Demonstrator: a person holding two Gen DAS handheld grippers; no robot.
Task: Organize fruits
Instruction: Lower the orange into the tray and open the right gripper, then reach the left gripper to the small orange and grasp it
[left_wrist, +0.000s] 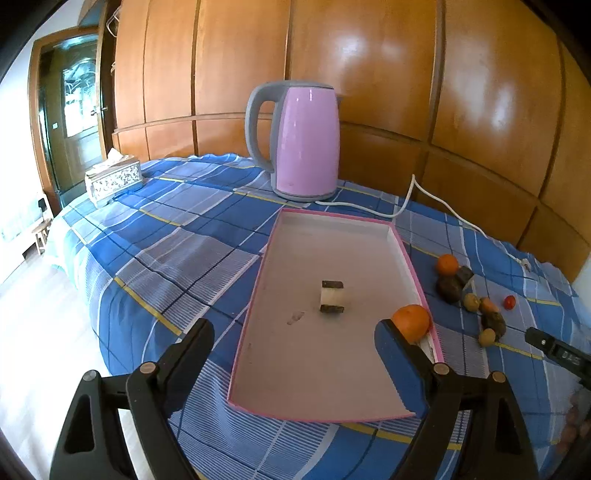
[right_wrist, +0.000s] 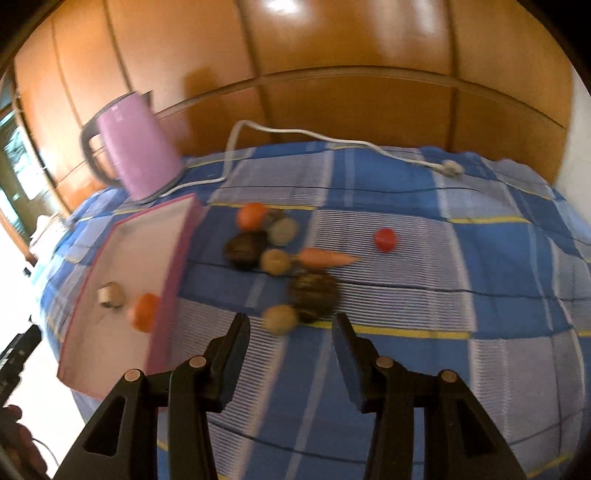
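A pink-rimmed tray (left_wrist: 384, 236) lies on the checked cloth and holds a brown-and-white fruit slice (left_wrist: 332, 301) and an orange (left_wrist: 412, 322) at its right rim. My left gripper (left_wrist: 295, 336) is open and empty above the tray's near end. To the tray's right lie another orange (right_wrist: 252, 215), brown fruits (right_wrist: 313, 295), yellowish round fruits (right_wrist: 279, 319), a carrot (right_wrist: 325, 257) and a small red tomato (right_wrist: 385, 239). My right gripper (right_wrist: 290, 332) is open and empty, just short of the nearest yellowish fruit. The right wrist view is blurred.
A pink electric kettle (left_wrist: 301, 140) stands behind the tray, its white cord (right_wrist: 295, 133) trailing right across the cloth. A patterned tissue box (left_wrist: 112, 179) sits at the far left. Wooden cabinets rise behind the table. The table edge drops off at left.
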